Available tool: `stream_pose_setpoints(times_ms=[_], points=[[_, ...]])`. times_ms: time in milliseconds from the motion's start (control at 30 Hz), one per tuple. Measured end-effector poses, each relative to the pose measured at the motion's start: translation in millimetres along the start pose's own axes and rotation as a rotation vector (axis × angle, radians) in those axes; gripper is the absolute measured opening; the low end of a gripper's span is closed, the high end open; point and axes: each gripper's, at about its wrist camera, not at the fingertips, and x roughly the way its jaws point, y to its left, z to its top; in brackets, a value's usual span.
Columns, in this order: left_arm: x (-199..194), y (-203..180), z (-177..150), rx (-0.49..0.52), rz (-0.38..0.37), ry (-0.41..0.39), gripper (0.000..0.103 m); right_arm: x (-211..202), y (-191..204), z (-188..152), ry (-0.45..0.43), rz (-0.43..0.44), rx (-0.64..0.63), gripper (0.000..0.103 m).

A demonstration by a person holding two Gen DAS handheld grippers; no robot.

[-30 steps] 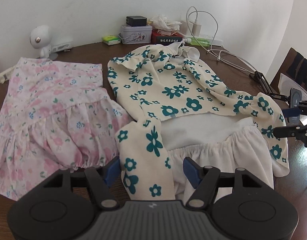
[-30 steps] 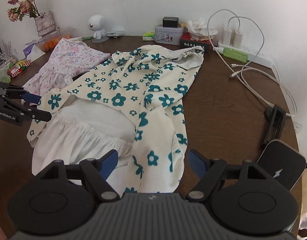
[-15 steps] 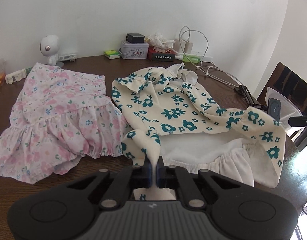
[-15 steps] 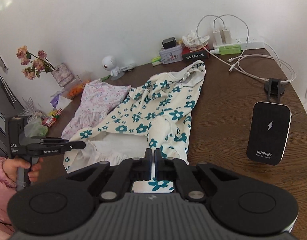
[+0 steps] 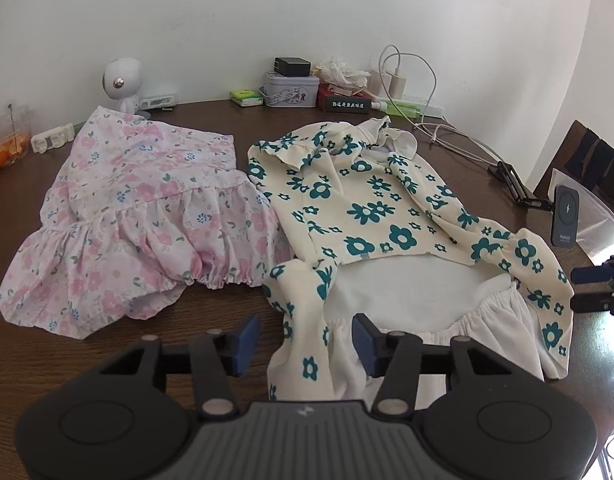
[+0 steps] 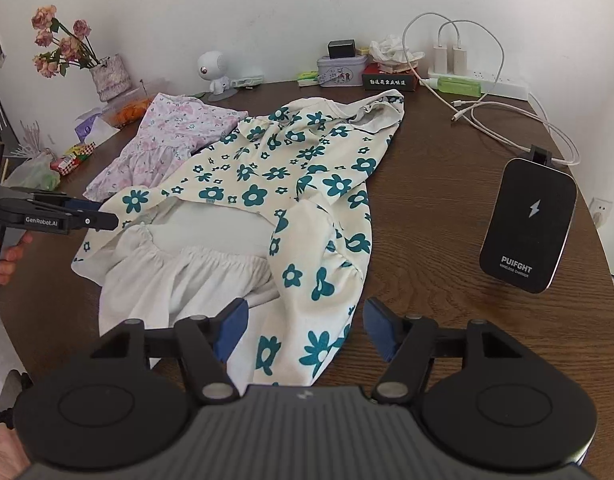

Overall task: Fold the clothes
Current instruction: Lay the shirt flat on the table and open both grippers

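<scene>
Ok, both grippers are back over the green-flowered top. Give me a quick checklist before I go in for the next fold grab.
1. Left gripper free of cloth: ok. Its jaws are opening and stand apart either side of the left sleeve, pads not pressing.
2. Right gripper free of cloth: ok. Jaws opening, right sleeve between them but not pinched.
3. Both sleeves folded in over the green-flowered top: ok.
4. White lining covered: not ok, it shows at the hem.
5. Pink floral garment clear of the fold: not ok, its edge touches the top.
6. Black charger clear of the top: ok, bare table between them.
</scene>
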Motion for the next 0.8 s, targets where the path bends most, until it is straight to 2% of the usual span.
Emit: stream_pose_setpoints(times_ms=[100,133,200,233,267,300,333,400,467,567,667,700,733,800], points=[[16.1,11.9,13.1,-0.064,0.000,0.023,0.052,20.1,0.8,4.6,0.018,-0.019,-0.010,0.065],[22.4,14.3,15.7,-0.074,-0.001,0.039,0.052,25.7,0.3,4.6,0.028,-0.025,-0.009,0.062],[36.9,14.3,15.6,-0.069,-0.030,0.086,0.049,35.4,-1.5,3.7,0.049,-0.028,0.000,0.043],[43.2,11.7,13.5,-0.055,-0.043,0.108,0.045,38.1,-3.3,2.6,0.058,-0.017,0.011,0.018],[46.1,10.5,12.2,-0.045,-0.040,0.112,0.031,39.9,-5.7,1.3,0.065,-0.007,0.030,0.007],[49.1,9.3,10.9,-0.036,-0.037,0.115,0.014,40.0,-7.1,-0.3,0.072,-0.001,0.048,0.007],[52.1,8.1,9.6,-0.026,-0.034,0.119,0.009,39.3,-7.6,-2.1,0.079,0.003,0.062,0.006],[55.8,8.4,9.1,-0.010,-0.023,0.117,0.006,37.8,-7.6,-6.3,0.099,0.020,0.091,0.005],[56.0,12.9,12.4,0.010,-0.010,0.113,0.005,36.5,-2.3,-13.5,0.148,0.086,0.137,0.004],[54.3,19.9,18.2,0.074,0.041,0.111,0.004,36.6,26.9,-27.8,0.263,0.281,0.187,0.004],[53.9,32.4,22.7,0.118,0.140,0.123,0.005,40.0,72.1,-38.2,0.375,0.479,0.159,0.005],[52.7,37.7,23.3,0.113,0.161,0.130,0.008,39.4,81.7,-36.2,0.384,0.510,0.144,0.006],[48.8,42.6,23.3,0.102,0.163,0.130,0.015,36.4,86.2,-32.2,0.374,0.520,0.130,0.012],[30.4,45.7,21.2,0.089,0.158,0.093,0.018,21.8,84.8,-18.7,0.303,0.494,0.079,0.027]])
